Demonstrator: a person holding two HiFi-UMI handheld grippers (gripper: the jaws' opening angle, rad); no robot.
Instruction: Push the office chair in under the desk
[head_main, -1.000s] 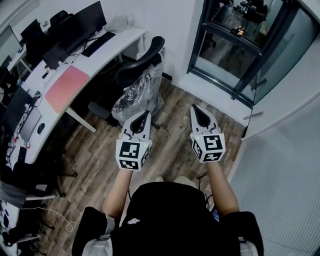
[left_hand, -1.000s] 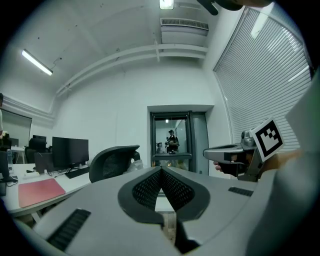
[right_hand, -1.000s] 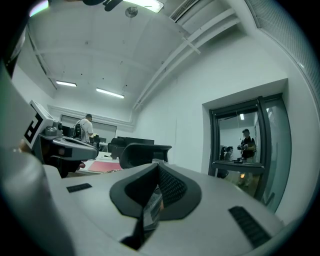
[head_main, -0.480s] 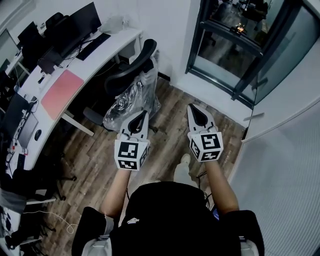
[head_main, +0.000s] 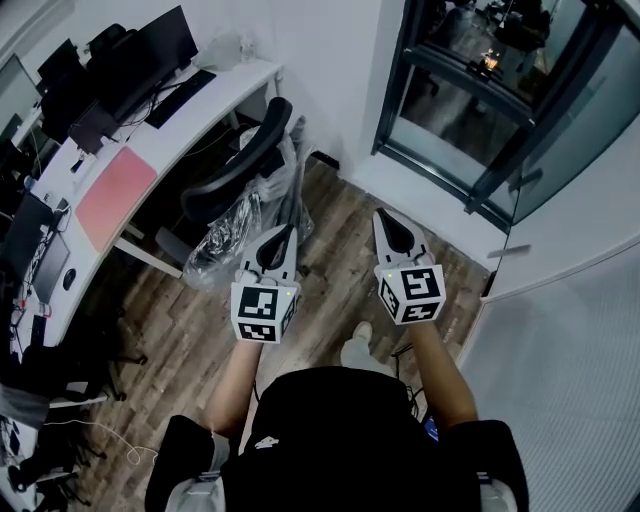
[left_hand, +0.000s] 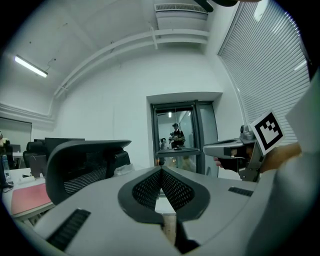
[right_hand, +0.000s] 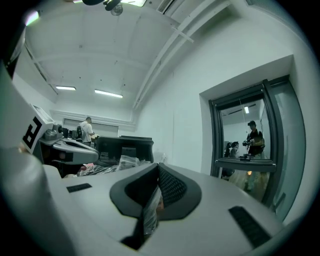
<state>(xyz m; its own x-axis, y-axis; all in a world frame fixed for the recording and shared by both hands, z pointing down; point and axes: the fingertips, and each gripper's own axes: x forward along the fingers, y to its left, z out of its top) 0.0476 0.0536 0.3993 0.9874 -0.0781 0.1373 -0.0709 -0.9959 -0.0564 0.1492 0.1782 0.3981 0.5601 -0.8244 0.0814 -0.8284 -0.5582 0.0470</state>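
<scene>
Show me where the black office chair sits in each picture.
Head view: office chair upper left, beside the white desk.
Left gripper view: office chair at left, mid-height.
Right gripper view: office chair small, left of centre, above crinkled plastic.
Shared landmark: the dark-framed glass door, right of the chair in all three.

The office chair is black, the desk white with a pink mat; the floor shows brown-grey planks, perhaps wood grain.

Black short-sleeved top; both grey hand-held grippers bear black-white marker cubes.
</scene>
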